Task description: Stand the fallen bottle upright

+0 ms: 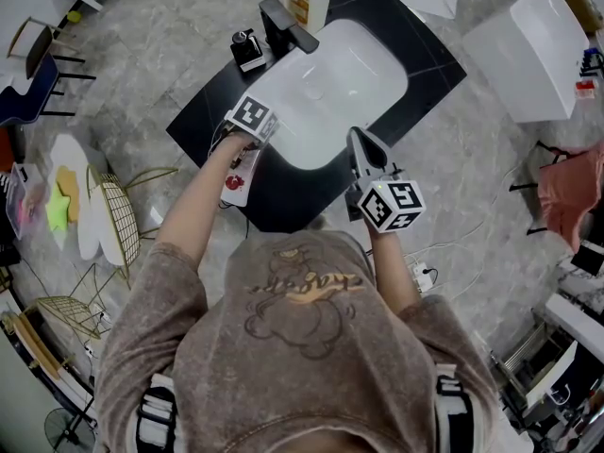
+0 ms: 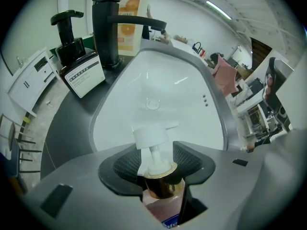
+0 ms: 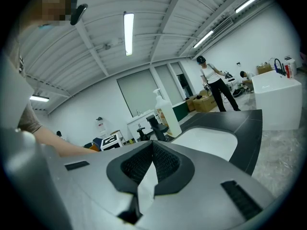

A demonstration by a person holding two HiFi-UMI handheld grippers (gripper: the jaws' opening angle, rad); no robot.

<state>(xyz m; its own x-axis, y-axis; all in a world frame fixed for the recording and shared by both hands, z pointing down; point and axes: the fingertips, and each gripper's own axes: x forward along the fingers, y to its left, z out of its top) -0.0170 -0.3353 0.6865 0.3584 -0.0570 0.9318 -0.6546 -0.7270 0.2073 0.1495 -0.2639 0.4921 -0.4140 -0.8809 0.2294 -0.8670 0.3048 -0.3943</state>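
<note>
At the basin's (image 2: 144, 66) near rim, left claw (image 2: 156, 148) grips the bottle (image 2: 160, 186); right claw (image 3: 152, 152) hovers shut alongside.

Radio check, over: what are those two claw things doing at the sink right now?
Left gripper clamped on pump bottle. Bottle lying down, not yet upright. Right gripper shut, empty. Nothing in the way.
</note>
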